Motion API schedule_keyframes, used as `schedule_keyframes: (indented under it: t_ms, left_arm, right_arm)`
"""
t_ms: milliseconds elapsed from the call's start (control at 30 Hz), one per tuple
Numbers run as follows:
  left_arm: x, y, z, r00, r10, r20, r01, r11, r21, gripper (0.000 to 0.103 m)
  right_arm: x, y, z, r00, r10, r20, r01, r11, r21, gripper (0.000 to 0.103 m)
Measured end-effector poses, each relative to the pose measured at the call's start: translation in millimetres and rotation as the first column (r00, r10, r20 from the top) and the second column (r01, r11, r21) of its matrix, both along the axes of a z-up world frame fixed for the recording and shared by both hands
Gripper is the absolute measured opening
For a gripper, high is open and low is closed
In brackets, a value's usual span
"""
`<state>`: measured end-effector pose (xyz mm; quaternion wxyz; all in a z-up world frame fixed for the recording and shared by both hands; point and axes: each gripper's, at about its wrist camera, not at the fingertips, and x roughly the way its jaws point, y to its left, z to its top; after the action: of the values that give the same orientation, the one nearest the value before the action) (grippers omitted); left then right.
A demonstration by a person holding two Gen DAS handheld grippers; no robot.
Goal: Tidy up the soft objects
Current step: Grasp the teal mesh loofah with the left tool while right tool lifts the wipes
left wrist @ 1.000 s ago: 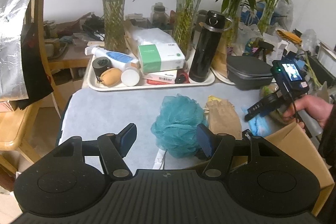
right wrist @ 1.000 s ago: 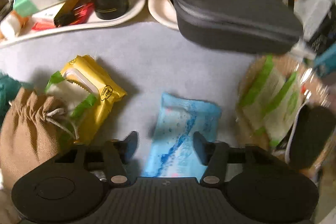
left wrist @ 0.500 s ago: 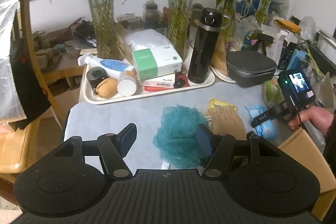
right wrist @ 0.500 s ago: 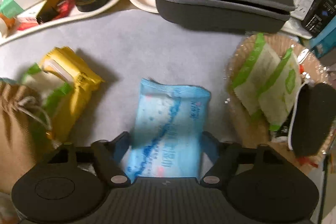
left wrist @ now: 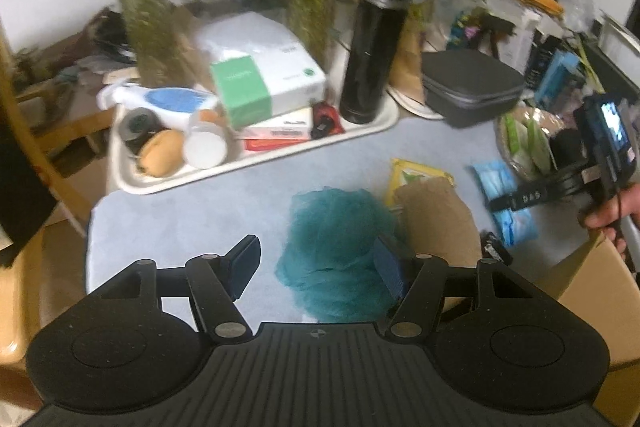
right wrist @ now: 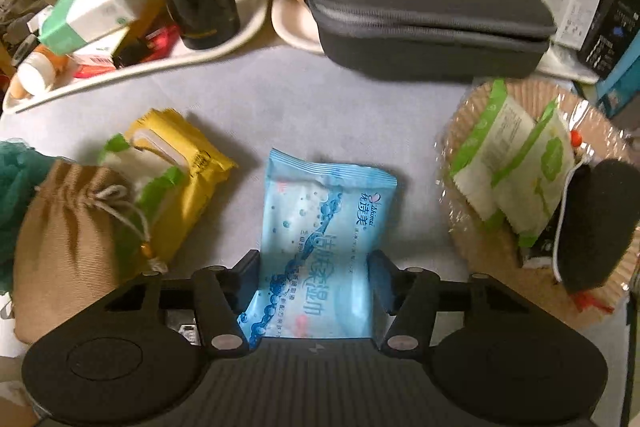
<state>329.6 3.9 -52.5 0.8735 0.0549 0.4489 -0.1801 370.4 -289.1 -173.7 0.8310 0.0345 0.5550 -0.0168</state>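
Note:
A blue wet-wipe pack (right wrist: 320,227) lies on the grey table between the fingers of my right gripper (right wrist: 316,267), whose pads touch its two sides. It also shows in the left wrist view (left wrist: 506,199). A tan drawstring pouch (right wrist: 68,227) lies partly on a yellow wipe pack (right wrist: 180,171) to its left. A teal mesh bath pouf (left wrist: 336,247) lies further left. My left gripper (left wrist: 316,263) is open above the pouf's near side, with its right finger over the pouf. A round woven basket (right wrist: 472,247) on the right holds green-and-white packets (right wrist: 516,163) and a black sponge-like item.
A cream tray (left wrist: 256,163) at the back holds a black flask (left wrist: 372,47), boxes and bottles. A grey zip case (right wrist: 428,7) stands behind the wipe pack. Vases with bamboo stand at the back. A cardboard box (left wrist: 592,299) is at the near right edge.
My right gripper has moved forward over the blue wipe pack and its fingers have closed onto the pack's sides. My left gripper has drifted a little and stays open over the pouf.

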Motion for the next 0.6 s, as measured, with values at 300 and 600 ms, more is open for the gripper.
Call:
schedule_keyframes:
  t_ms: [300, 600]
  left_arm:
    - [36, -14, -34, 0.987, -0.120, -0.104, 0.121, 0.993, 0.005, 0.062]
    - [50, -22, -62, 0.972, -0.177, -0.153, 0.177, 0.984, -0.016, 0.039]
  right_arm:
    - [-18, -8, 34, 0.995, 0.008, 0.103, -0.014, 0.999, 0.052, 0.061]
    - [-22, -12, 46, 0.988, -0.012, 0.152, -0.002, 0.996, 0.092, 0.061]
